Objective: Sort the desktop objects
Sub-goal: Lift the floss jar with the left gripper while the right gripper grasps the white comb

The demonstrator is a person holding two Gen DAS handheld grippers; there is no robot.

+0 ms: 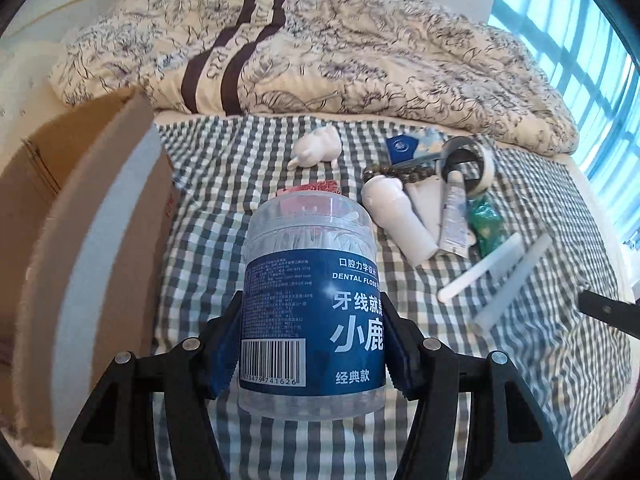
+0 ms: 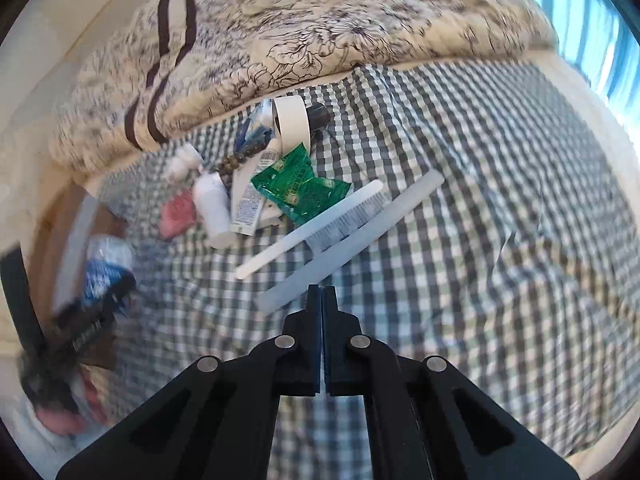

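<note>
My left gripper (image 1: 314, 304) is shut on a clear dental floss jar (image 1: 308, 240) with a blue label, lifted above the checked sheet (image 1: 208, 160); the pads press its two sides. In the right wrist view the same jar (image 2: 106, 264) appears blurred at the left, near the cardboard box. My right gripper (image 2: 322, 290) is shut, its fingers pressed together. Its tips stand just in front of a translucent strip (image 2: 352, 236), which lies on the sheet beside a white brush (image 2: 316, 228). Nothing shows between the fingers.
An open cardboard box (image 1: 80, 208) stands at the left. A pile on the sheet holds a white bottle (image 1: 396, 216), a tube (image 1: 454, 216), a green packet (image 2: 300, 184), a tape roll (image 2: 292, 120), wooden beads (image 1: 396, 170) and a white rabbit figure (image 1: 316, 146). A flowered quilt (image 1: 360, 52) lies behind.
</note>
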